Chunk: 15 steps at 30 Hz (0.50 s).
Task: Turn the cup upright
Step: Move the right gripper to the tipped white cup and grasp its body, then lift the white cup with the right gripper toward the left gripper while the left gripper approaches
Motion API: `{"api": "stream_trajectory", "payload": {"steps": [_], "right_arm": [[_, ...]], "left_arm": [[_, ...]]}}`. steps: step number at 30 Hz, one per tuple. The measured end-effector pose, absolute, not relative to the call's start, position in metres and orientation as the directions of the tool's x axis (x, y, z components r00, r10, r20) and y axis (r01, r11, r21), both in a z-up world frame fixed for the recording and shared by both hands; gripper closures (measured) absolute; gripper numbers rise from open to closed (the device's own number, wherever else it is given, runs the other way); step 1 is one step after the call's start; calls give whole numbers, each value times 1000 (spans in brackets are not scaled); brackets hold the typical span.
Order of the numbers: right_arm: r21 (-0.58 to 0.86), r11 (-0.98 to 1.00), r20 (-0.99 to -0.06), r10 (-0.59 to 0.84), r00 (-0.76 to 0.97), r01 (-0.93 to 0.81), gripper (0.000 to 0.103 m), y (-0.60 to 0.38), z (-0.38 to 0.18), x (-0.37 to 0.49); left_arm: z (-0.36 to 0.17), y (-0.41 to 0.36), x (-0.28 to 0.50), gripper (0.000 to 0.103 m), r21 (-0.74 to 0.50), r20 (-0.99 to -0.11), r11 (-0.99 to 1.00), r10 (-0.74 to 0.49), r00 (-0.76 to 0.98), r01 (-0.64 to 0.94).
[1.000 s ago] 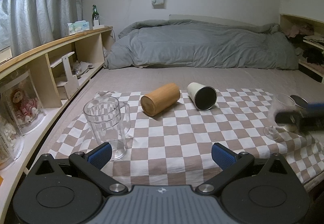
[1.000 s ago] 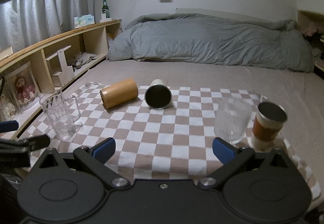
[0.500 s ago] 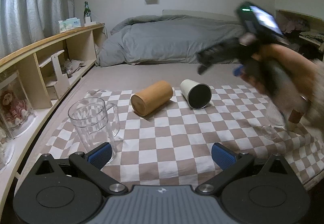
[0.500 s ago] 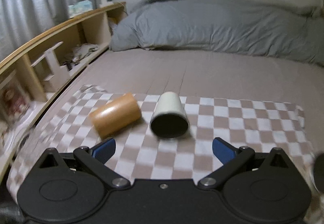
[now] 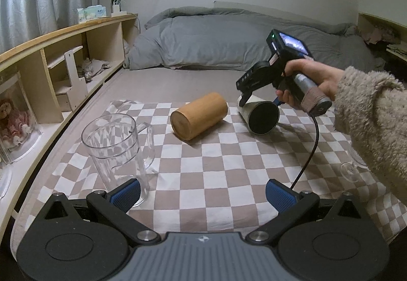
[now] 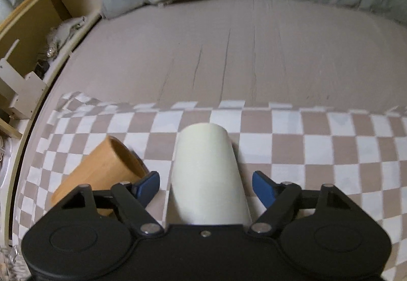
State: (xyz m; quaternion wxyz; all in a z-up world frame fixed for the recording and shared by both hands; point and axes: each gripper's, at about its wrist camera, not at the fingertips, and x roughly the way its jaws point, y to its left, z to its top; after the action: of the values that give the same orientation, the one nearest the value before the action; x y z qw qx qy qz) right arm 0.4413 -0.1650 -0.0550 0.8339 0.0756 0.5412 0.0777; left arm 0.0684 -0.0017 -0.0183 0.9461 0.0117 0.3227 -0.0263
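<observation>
Right gripper (image 6: pixel 206 185) is straddling the cup (image 6: pixel 208 174), jaws spread and not yet pinching, lining up across its body for the flip. Cup is lying on its side on the cloth (image 5: pixel 216 169), wooden cup (image 5: pixel 199 115) at its 9 o'clock. Left gripper (image 5: pixel 202 194) is idling, jaws spread.

The right gripper (image 6: pixel 206 185) has swung in from beside the stemmed glass and dropped low over the white cup (image 6: pixel 207 174), which now lies between its spread fingers with gaps on both sides. The wooden cup (image 6: pixel 101 171) now sits just left of its left finger.
</observation>
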Motion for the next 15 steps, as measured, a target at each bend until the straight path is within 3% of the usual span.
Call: {"api": "stream_trajectory", "payload": {"steps": [8,15], "right_arm": [[187,967,-898,239,370,-172,31,-162,-62,421],[92,875,-907,271,322,-476,32,-149,-43,361]], "left_arm": [[-16,-8,64,0,9,-603,998,-44,797,62],[-14,-14,57,0,26,-591,998,-36,806,64]]}}
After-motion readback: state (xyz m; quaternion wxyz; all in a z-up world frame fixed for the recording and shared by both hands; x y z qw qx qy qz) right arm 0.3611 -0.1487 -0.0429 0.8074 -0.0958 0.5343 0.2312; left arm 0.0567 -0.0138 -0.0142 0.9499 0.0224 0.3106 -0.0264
